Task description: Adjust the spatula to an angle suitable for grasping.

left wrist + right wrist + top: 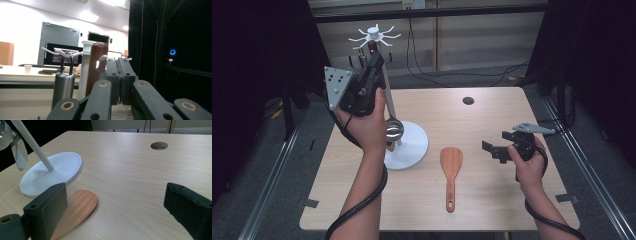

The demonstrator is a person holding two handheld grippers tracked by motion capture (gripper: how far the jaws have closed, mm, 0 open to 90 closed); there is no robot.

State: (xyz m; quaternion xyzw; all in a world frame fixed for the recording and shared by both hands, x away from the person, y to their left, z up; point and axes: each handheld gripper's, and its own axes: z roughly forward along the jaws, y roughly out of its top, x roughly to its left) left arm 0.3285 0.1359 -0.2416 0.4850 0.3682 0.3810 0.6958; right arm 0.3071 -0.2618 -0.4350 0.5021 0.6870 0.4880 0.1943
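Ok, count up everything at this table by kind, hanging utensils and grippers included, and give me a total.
White rack: 1
Utensils hanging on it: 2, the wooden-handled utensil and the metal-handled utensil
Wooden spatula lying on the table: 1
Grippers: 2, the left gripper and the right gripper
Total: 6

Stand (404,145): you have a plain white pole, base and hooks.
Spatula (451,167): yours is reddish-orange wood with a fine grain.
Table (492,120): you work on pale beige wood with faint streaks.
Handle (96,65): you see glossy dark red-brown.
Whisk (394,131): shiny silver metal.
Left gripper (122,80): your jaws are matte black with brass-coloured pins.
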